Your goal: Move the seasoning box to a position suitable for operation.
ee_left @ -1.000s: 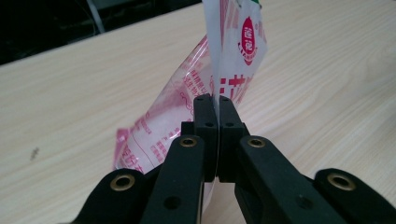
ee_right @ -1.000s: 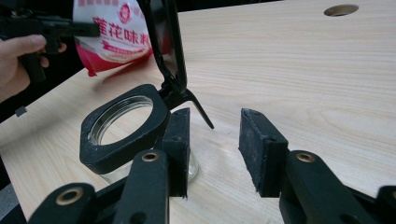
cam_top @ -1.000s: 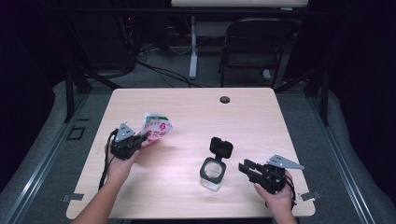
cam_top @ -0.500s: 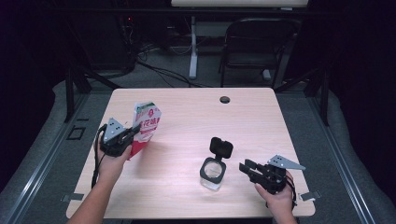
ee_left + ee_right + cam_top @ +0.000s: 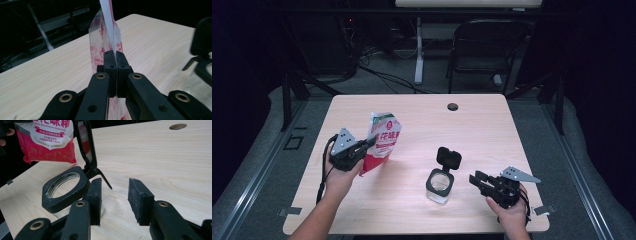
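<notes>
A red and white pouch (image 5: 384,140) with printed lettering stands upright above the left part of the wooden table (image 5: 492,130). My left gripper (image 5: 367,146) is shut on its side edge. In the left gripper view the jaws meet on the pouch's thin seam (image 5: 105,32), left gripper (image 5: 115,60). A clear jar (image 5: 439,184) with a black collar stands right of centre, its flip lid (image 5: 448,158) raised. My right gripper (image 5: 476,180) waits open just right of the jar, nothing between its pads. The right gripper view has the jar (image 5: 62,190) left of the open right gripper (image 5: 116,195) and the pouch (image 5: 47,140) behind.
A round cable hole (image 5: 453,106) sits near the table's far edge. A dark chair (image 5: 484,50) stands behind the table. Bare tabletop lies between the pouch and the jar and across the far half.
The left gripper has raised the pouch and turned it from a slanted lie to upright. The right gripper and jar have kept still.
</notes>
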A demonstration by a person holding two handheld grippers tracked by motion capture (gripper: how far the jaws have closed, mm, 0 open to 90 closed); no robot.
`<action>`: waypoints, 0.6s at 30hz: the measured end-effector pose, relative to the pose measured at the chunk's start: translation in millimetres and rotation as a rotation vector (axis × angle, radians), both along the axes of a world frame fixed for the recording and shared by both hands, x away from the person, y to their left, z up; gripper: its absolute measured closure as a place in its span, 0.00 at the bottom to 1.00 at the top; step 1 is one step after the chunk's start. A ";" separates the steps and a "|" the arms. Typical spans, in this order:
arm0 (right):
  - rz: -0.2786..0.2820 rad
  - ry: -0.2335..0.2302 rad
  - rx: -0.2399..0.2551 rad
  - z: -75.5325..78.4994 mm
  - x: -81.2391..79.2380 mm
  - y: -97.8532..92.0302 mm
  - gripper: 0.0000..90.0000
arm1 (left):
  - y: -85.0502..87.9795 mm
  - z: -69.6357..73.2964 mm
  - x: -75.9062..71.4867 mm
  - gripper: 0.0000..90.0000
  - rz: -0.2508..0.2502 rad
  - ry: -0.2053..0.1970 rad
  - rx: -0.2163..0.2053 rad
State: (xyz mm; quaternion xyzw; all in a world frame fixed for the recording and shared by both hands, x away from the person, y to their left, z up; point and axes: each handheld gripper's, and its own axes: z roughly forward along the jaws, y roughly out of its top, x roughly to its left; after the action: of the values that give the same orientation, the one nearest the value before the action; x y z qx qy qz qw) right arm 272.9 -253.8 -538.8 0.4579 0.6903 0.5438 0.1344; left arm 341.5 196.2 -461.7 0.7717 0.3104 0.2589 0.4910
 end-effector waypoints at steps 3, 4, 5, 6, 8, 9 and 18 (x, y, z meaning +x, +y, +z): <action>-0.003 0.001 -0.006 0.0 -0.9 -0.6 0.71 | -12.3 0.9 -4.9 1.00 -0.050 0.007 -0.007; -0.005 0.000 -0.002 -0.1 -1.1 -0.7 0.71 | -16.8 0.9 -6.5 1.00 -0.066 0.007 -0.004; -0.004 0.002 -0.005 0.1 -1.4 -1.2 0.71 | -21.1 0.8 -8.1 1.00 -0.082 0.006 -0.006; -0.004 0.002 -0.006 0.1 -1.7 -1.6 0.71 | -25.0 1.1 -9.7 1.00 -0.100 0.010 -0.006; -0.009 0.001 -0.002 0.0 -2.2 -2.1 0.71 | -31.5 1.1 -12.3 1.00 -0.129 0.017 -0.012; -0.010 0.001 -0.003 0.0 -2.3 -2.4 0.71 | -36.2 0.6 -14.2 1.00 -0.147 0.019 -0.015; -0.009 -0.001 0.001 0.8 -3.1 -3.2 0.70 | -52.6 -6.5 -22.1 1.00 -0.224 0.033 -0.021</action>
State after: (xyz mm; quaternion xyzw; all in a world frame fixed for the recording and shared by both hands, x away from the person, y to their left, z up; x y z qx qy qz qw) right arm 269.8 -257.0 -538.0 0.4609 0.6879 0.5437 0.1368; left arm 319.4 143.6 -468.2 0.8006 0.2330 0.1864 0.5196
